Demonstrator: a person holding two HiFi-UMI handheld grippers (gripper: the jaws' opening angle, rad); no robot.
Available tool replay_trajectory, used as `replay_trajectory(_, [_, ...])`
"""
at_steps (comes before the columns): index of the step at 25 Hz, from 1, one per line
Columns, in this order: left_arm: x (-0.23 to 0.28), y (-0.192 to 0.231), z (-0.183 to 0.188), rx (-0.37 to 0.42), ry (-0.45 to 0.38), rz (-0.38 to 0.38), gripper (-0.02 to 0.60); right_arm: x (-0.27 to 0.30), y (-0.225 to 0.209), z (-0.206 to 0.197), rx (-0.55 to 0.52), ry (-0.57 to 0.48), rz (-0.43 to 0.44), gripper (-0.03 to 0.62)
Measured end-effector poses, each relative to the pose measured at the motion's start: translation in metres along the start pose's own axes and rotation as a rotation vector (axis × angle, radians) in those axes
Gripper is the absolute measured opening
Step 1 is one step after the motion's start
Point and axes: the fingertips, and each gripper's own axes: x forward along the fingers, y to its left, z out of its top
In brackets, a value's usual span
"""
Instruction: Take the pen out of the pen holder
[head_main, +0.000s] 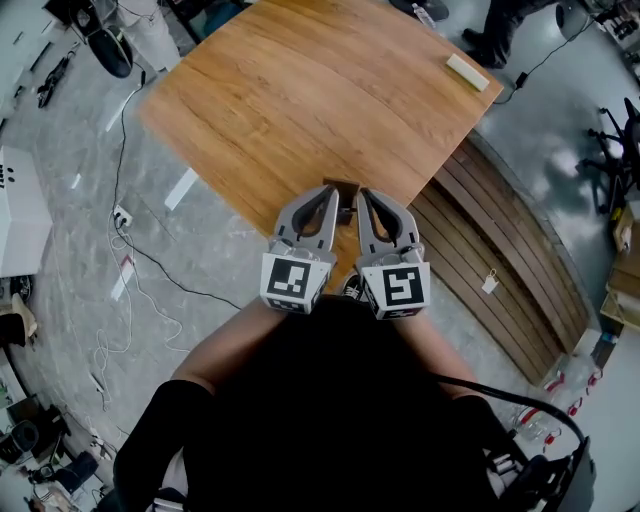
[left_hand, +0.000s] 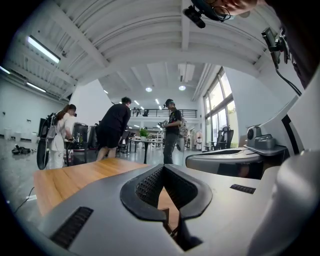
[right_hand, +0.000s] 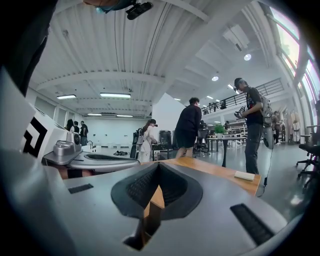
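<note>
Looks down on a wooden table (head_main: 300, 90), turned so that one corner points to 6 o'clock. Carries a small pale block (head_main: 467, 72) near its corner at 1 o'clock, with bare wood almost everywhere else. Stands on a grey mottled floor (head_main: 70, 150), with a thin cable and a white power strip (head_main: 121, 215) at 9 o'clock of the table and a curved bench of dark wooden slats (head_main: 500, 250) at 4 o'clock. Opens, in both gripper views, into a big hall under a white ribbed ceiling (right_hand: 125, 45), with tall windows (left_hand: 220, 105) and several people (left_hand: 114, 127) standing by far tables at 12 o'clock.

Holds the left gripper (head_main: 331, 190) and the right gripper (head_main: 362, 193) side by side, just apart, both pointing to 12 o'clock above the near corner of the table. Shows both pairs of jaws closed, tips together, gripping nothing.

Finds a small brown box (head_main: 346, 186) on that near corner, just at 12 o'clock of the two closed tips; perhaps the pen holder, but too small to say. Cannot make out the pen in any view, so cannot tell its long axis or which way it points.
</note>
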Motion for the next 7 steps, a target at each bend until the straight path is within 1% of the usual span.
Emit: replay_trajectory(7, [0.003, 0.002, -0.002, 0.001, 0.000, 0.003, 0.006, 0.008, 0.006, 0.015, 0.001, 0.010, 0.028, 0.012])
